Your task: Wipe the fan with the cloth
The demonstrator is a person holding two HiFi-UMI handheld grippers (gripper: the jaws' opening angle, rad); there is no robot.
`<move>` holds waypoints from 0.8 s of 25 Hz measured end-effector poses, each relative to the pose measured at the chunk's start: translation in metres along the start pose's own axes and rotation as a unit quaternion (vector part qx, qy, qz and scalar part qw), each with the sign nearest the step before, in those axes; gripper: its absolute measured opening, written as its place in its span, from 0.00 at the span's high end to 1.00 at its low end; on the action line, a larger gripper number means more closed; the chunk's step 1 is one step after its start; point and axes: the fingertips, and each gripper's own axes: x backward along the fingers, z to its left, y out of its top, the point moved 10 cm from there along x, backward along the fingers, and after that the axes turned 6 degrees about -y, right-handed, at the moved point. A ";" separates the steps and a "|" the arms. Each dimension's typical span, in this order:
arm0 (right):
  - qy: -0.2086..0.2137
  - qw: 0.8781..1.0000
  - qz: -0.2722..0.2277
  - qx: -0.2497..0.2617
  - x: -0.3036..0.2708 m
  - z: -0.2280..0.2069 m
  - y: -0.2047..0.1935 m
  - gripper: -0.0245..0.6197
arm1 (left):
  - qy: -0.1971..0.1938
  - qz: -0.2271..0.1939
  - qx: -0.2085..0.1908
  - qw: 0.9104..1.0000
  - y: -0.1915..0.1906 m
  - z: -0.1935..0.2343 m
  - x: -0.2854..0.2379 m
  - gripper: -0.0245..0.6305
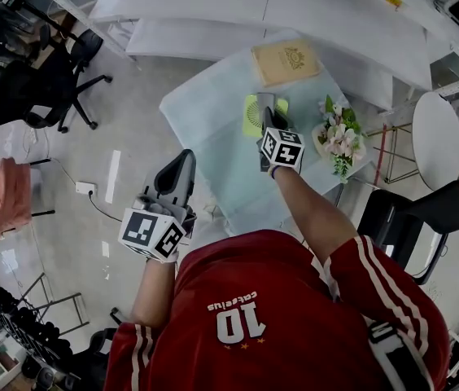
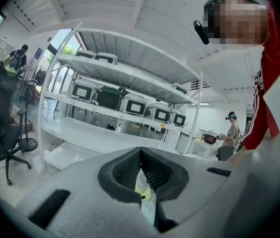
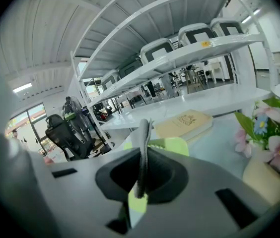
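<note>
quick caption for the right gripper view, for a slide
Right gripper shut on a grey cloth at the lime-green fan, book behind, flowers at right.

Tabletop (image 1: 205,141) looked glossy and smooth, fan (image 1: 251,116) was plain smooth plastic, cloth (image 3: 143,139) thin soft fabric.

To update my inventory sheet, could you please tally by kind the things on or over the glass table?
Fan: 1
Book: 1
Vase of flowers: 1
Cloth, in the right gripper: 1
Total: 4
</note>
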 end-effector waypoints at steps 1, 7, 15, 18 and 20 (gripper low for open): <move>0.001 1.000 -0.001 0.002 0.001 -0.001 0.000 0.96 | -0.002 0.000 -0.001 1.000 0.000 -0.001 -0.001 0.96; -0.004 1.000 -0.002 0.002 0.005 -0.009 -0.001 0.96 | -0.008 0.000 -0.006 1.000 0.001 -0.007 -0.006 0.96; -0.013 1.000 -0.005 -0.004 0.012 -0.018 -0.002 0.96 | -0.015 0.002 -0.006 1.000 0.003 -0.012 -0.009 0.96; -0.017 1.000 -0.003 -0.002 0.015 -0.024 -0.003 0.96 | -0.016 0.003 -0.006 1.000 0.004 -0.015 -0.010 0.96; -0.021 1.000 -0.003 -0.002 0.017 -0.028 -0.003 0.96 | -0.018 0.002 -0.006 1.000 0.004 -0.017 -0.010 0.96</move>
